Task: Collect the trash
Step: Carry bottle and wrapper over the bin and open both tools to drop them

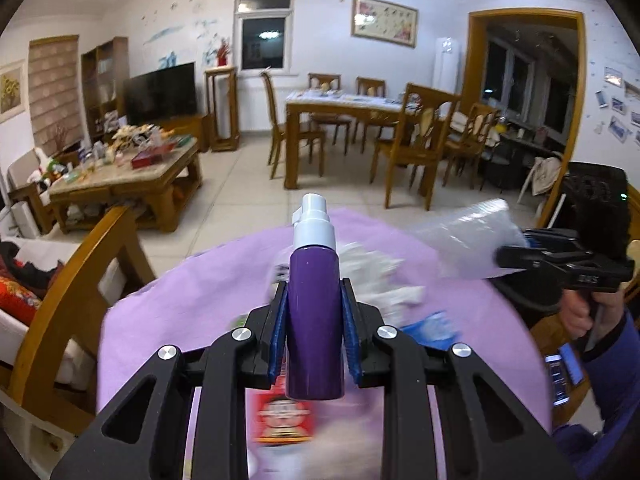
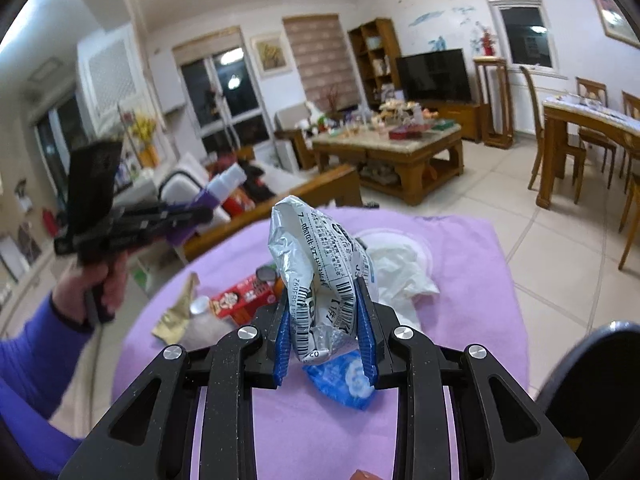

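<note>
My left gripper (image 1: 314, 300) is shut on a purple spray bottle (image 1: 314, 320) with a white cap, held above the purple cloth (image 1: 192, 312). It also shows at the left of the right wrist view (image 2: 204, 210). My right gripper (image 2: 325, 316) is shut on a crumpled silver wrapper (image 2: 320, 272) with barcodes, held above the cloth (image 2: 472, 280); this gripper (image 1: 508, 254) and wrapper (image 1: 468, 240) show at the right of the left wrist view. On the cloth lie white crumpled paper (image 2: 400, 272), a blue packet (image 2: 344, 384), a red snack box (image 2: 244, 298) and a gold wrapper (image 2: 176, 316).
A wooden armrest (image 1: 80, 280) borders the cloth's left side. A dark round object (image 2: 592, 392) sits at the lower right. A cluttered coffee table (image 2: 392, 140), a TV (image 2: 434, 74), and a dining table with chairs (image 1: 360, 120) stand across the tiled floor.
</note>
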